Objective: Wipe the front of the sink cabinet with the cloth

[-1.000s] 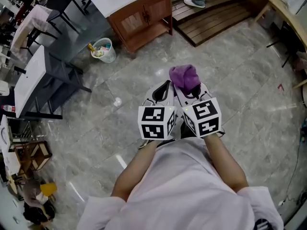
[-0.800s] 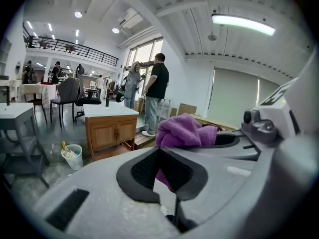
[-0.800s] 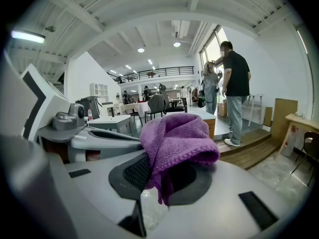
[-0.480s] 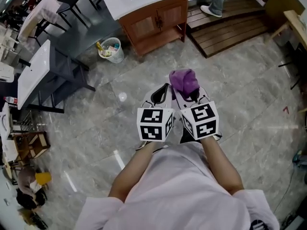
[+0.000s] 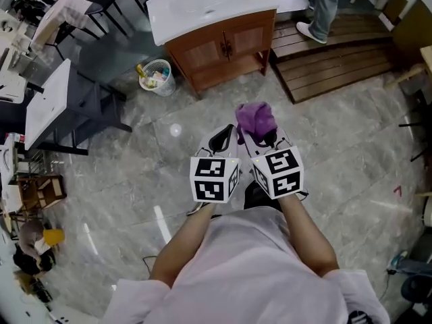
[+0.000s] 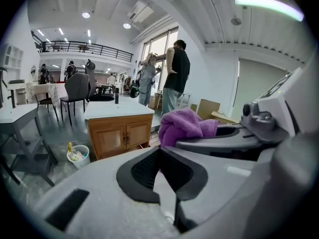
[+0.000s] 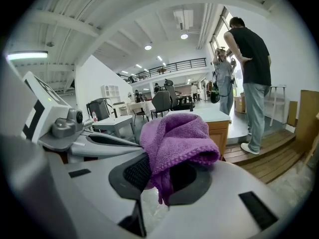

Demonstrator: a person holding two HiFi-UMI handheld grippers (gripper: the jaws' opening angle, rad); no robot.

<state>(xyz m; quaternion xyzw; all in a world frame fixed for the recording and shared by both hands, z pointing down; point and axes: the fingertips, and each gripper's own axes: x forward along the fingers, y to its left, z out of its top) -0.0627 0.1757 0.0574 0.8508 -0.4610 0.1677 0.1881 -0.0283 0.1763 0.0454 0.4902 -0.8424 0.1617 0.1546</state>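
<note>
A: Cloth (image 7: 177,138) position?
B: The right gripper (image 7: 159,176) is clenching the purple bundle, hovering well short of the sink cabinet (image 5: 219,42), facing its wooden doors.
A: And the left gripper (image 6: 159,151)?
B: Holding nothing, jaws pressing together, equally far from the cabinet.

1. We read no text, brand, number or sign in any view.
2. The marker cubes (image 5: 214,179) on the left tool (image 5: 226,135) and right tool (image 5: 260,132) carry black-and-white square patterns only, no characters.
3. On the cloth (image 5: 255,117) and the sink cabinet (image 5: 223,42) we make out no label or print.
</note>
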